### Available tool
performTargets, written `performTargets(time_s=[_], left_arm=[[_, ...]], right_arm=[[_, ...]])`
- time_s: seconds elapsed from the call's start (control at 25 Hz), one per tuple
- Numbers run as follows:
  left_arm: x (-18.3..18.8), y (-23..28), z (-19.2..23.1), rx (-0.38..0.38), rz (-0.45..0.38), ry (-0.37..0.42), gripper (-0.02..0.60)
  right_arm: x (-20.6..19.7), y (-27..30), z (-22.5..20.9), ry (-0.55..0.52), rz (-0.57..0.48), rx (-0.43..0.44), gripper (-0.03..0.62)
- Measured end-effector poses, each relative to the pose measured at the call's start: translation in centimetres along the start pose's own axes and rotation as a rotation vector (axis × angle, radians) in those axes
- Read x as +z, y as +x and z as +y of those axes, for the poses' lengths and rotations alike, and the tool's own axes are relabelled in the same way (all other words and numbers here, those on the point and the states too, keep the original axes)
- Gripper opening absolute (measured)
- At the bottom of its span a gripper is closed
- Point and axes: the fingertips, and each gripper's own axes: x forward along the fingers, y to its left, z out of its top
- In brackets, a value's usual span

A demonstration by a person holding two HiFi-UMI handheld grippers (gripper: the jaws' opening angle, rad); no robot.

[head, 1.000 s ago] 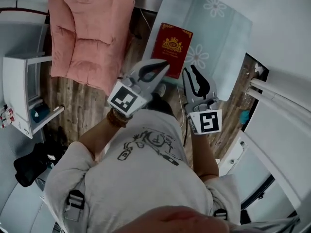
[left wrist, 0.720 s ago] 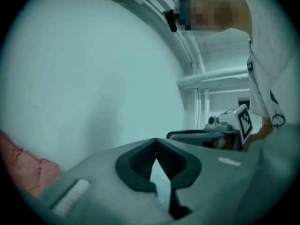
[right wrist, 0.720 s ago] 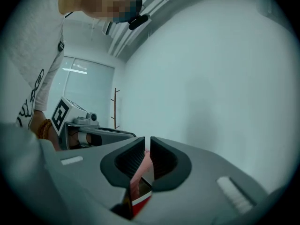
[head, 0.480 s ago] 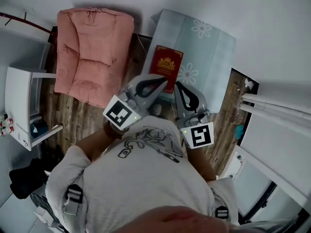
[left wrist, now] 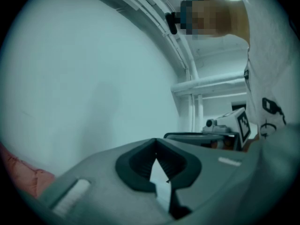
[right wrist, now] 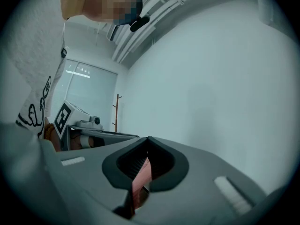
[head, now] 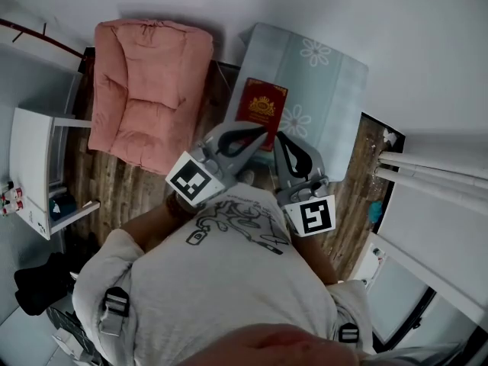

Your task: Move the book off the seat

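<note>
Book [head: 262, 101] placement and tool state, as I saw them from the head view. The dark red volume with a gold crest lay flat at 12 o'clock on a pale blue flowered mat [head: 335, 90], apart from the pink armchair [head: 145, 90] at 10 o'clock. A strip of wooden floor [head: 114, 189] showed beside the chair.

The left gripper [head: 261, 130] covered the book's near edge, so I could not see that edge. The right gripper [head: 279, 137] was raised just beside it at 1 o'clock and overlapped the mat's near border. Both tools had their jaws together with nothing clamped, the pads meeting at the tip in each gripper view.

Through the slit behind the right pads I saw a reddish strip that I could not identify; the left slit showed only something pale. Both gripper views faced a white wall, with a sliver of pink at 8 o'clock in the left one.

My torso hid the floor from 5 to 7 o'clock. A white shelf unit [head: 30, 166] at 9 o'clock and a black bag [head: 34, 280] at 8 o'clock were only partly in view.
</note>
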Motion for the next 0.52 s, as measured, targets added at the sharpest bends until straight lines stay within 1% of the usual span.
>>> performTargets(time_s=[0.16,0.32,0.52], left_arm=[[-0.05,-0.23,0.3,0.007,-0.008,-0.011,0.003],[-0.41,-0.53,0.5,0.013,0.003,-0.025,0.003],[-0.52,-0.67,0.93,0.008,0.002,-0.026,0.003]], right_arm=[[-0.33,0.13,0.28,0.01,0.011,0.001,0.008],[-0.57,0.23,0.56,0.013,0.017,0.002,0.008],[-0.72,0.73,0.81,0.012,0.023,0.005,0.008]])
